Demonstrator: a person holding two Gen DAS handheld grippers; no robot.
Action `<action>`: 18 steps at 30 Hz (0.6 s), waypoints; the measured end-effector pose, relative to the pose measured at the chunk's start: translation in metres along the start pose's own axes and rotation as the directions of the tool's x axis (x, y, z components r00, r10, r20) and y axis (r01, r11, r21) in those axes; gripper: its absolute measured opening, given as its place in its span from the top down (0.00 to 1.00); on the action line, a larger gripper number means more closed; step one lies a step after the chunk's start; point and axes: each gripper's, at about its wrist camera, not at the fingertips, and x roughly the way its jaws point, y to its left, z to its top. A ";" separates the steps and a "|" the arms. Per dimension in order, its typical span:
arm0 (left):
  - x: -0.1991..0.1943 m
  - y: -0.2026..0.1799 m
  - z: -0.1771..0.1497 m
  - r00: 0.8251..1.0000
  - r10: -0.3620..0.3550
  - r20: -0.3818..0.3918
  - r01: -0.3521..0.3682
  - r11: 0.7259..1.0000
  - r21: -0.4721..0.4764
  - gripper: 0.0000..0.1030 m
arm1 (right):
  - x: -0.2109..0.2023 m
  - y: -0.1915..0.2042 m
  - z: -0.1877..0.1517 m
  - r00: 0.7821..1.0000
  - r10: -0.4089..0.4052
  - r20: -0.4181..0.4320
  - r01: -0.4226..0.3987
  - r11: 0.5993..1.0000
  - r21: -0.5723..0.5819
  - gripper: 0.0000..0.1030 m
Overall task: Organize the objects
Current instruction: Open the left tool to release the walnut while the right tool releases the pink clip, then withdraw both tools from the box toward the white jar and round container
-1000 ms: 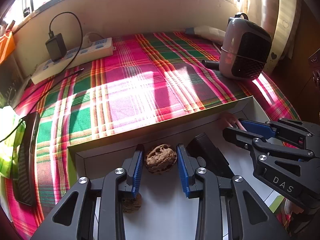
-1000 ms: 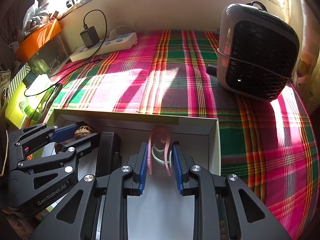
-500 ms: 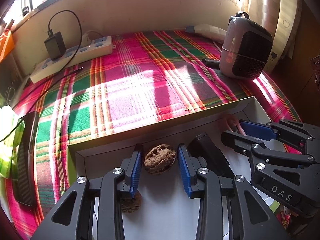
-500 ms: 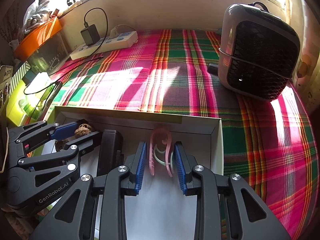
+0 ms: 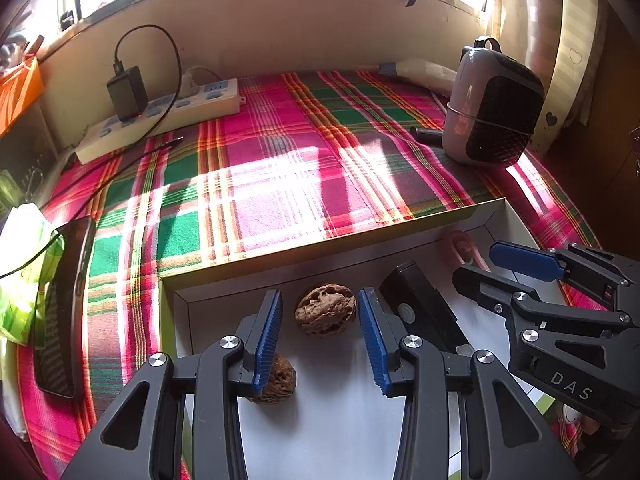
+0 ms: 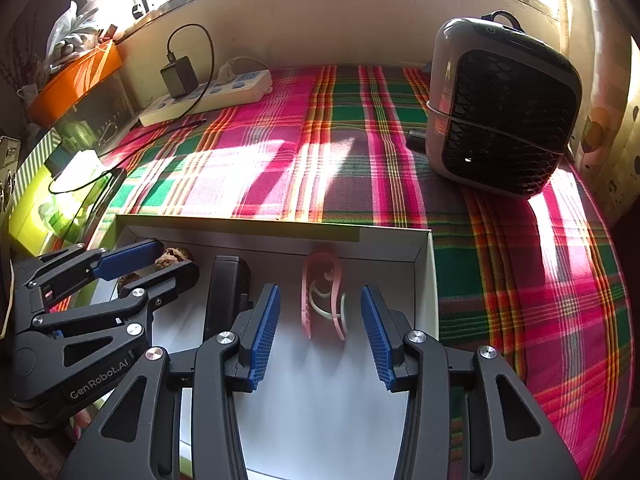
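Your left tool (image 5: 320, 332) is sitting spread, the walnut (image 5: 325, 309) lying dead centre between its fingers, probably untouched; your right tool (image 6: 320, 328) is gaping likewise around the pink clip (image 6: 323, 295).

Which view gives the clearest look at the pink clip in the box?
The right wrist view: the pink clip lies centred between the open right gripper fingers, whole outline visible. In the left wrist view only its far end shows, small, behind the right gripper.

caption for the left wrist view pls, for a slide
Open left gripper straddles a walnut in the white box; right gripper works beside it.
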 end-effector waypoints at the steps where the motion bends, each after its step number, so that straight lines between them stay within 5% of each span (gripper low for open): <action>1: -0.003 0.001 0.000 1.000 0.000 0.005 0.000 1.000 -0.002 0.63 | -0.002 0.000 -0.001 1.000 0.003 0.002 -0.003 1.000 0.002 0.58; 18: -0.056 -0.007 -0.031 0.997 0.003 0.083 -0.001 1.000 -0.019 0.63 | -0.045 0.007 -0.028 0.997 0.027 0.074 -0.029 0.999 0.031 0.58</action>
